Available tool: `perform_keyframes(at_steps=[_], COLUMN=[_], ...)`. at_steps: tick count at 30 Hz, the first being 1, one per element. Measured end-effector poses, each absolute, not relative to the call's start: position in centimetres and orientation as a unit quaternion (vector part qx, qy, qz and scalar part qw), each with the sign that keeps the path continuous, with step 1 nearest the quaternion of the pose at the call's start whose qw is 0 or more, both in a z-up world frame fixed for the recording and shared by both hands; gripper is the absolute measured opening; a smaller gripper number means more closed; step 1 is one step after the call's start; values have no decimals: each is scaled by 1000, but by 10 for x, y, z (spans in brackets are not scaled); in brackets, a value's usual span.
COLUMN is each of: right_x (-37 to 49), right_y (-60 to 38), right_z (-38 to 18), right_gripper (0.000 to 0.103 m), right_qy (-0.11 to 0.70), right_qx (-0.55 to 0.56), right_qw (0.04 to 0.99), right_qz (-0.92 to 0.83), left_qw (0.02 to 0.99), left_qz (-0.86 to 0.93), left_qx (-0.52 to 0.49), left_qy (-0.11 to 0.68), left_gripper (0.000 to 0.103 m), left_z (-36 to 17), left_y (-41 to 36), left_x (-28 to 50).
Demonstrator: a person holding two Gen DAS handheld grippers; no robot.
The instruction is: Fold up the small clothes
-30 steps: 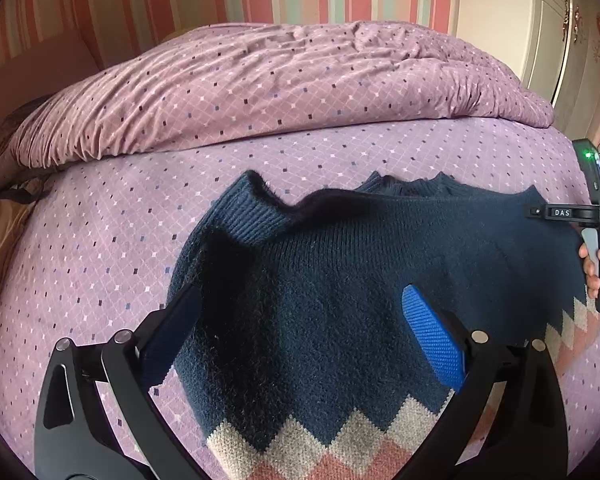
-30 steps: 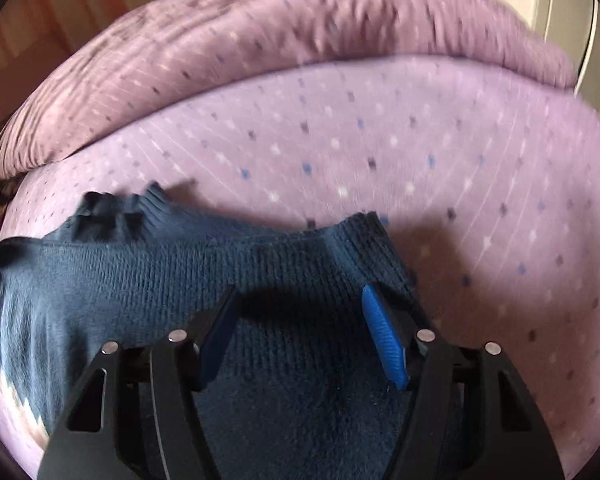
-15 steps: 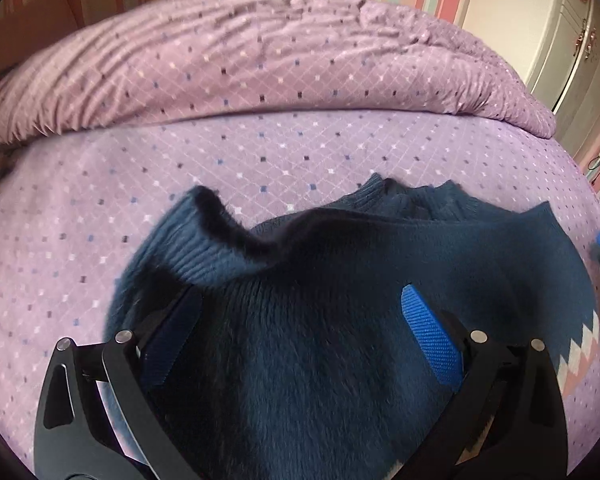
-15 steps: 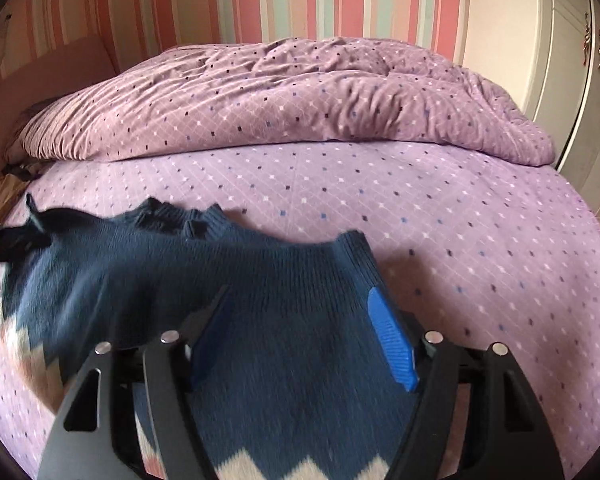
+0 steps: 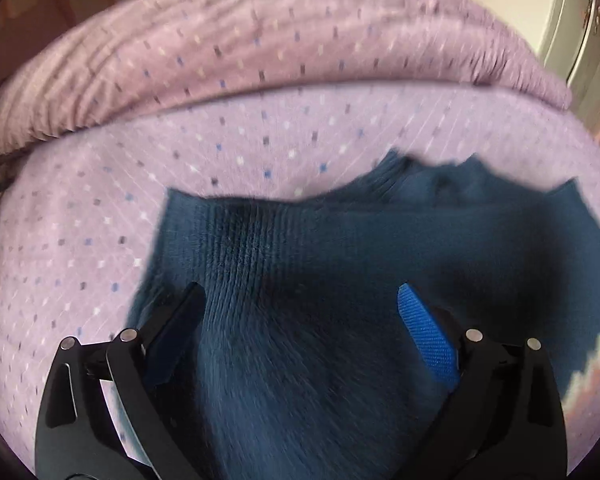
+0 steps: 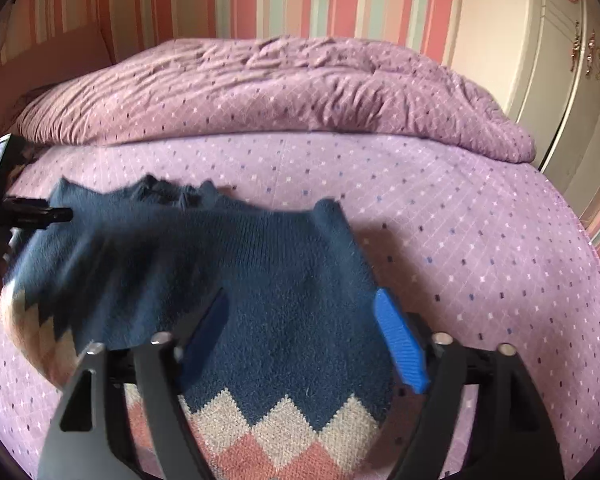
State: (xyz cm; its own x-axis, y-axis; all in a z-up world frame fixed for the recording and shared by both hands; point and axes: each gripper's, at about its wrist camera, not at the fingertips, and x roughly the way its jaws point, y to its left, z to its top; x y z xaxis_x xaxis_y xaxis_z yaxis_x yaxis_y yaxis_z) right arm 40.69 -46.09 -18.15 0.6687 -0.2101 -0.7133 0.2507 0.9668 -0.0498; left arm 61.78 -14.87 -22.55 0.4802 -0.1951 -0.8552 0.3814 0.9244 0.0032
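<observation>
Since a second ago the navy knit sweater point(image 6: 284, 304) has settled flatter on the lilac dotted bedsheet point(image 6: 460, 216), zigzag cream-and-pink band nearest the camera. Over it the right gripper point(image 6: 300, 340) is hovering, jaws opening, knit lying between the blue pads but unpinched. At the sweater's other side the left gripper point(image 5: 300, 320) is standing wide apart over the ribbed edge, gripping nothing. Beyond, a rumpled duvet point(image 6: 284, 92) is lying heaped.

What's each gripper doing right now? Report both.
Left gripper: open over the sweater, gripping nothing.
Right gripper: jaws opening above the sweater, nothing clamped.
</observation>
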Motion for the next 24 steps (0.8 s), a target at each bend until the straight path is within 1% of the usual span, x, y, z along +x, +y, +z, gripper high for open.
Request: perform_keyframes(at_steps=[2, 3, 4, 9, 13, 15, 20, 24], right_x=[403, 403, 399, 379, 361, 348, 321, 308], right_y=[-463, -463, -464, -473, -483, -492, -516, -520], right_z=[-172, -171, -167, -169, -184, -194, -221, -241], right_gripper=[82, 93, 96, 97, 97, 97, 96, 96], right_qy=[384, 385, 382, 392, 411, 413, 411, 412], right_qx=[31, 32, 32, 56, 86, 117, 227, 273], right_qw=[913, 912, 913, 904, 890, 884, 860, 843], right_qz=[-133, -135, -143, -163, -177, -187, -198, -210], left_qw=[873, 876, 878, 866, 852, 852, 832, 835], left_qz=[-147, -142, -136, -167, -187, -185, -185, -192], left_qx=[79, 73, 67, 40, 37, 55, 69, 100], left_qy=[458, 455, 454, 470, 488, 487, 518, 506], left_gripper=[100, 100, 100, 100, 100, 100, 100, 100], left_z=[-202, -197, -192, -189, -207, -217, -256, -263], left_y=[-149, -150, -152, -181, -207, -217, -217, -220], left_x=[591, 580, 571, 510, 477, 464, 459, 455])
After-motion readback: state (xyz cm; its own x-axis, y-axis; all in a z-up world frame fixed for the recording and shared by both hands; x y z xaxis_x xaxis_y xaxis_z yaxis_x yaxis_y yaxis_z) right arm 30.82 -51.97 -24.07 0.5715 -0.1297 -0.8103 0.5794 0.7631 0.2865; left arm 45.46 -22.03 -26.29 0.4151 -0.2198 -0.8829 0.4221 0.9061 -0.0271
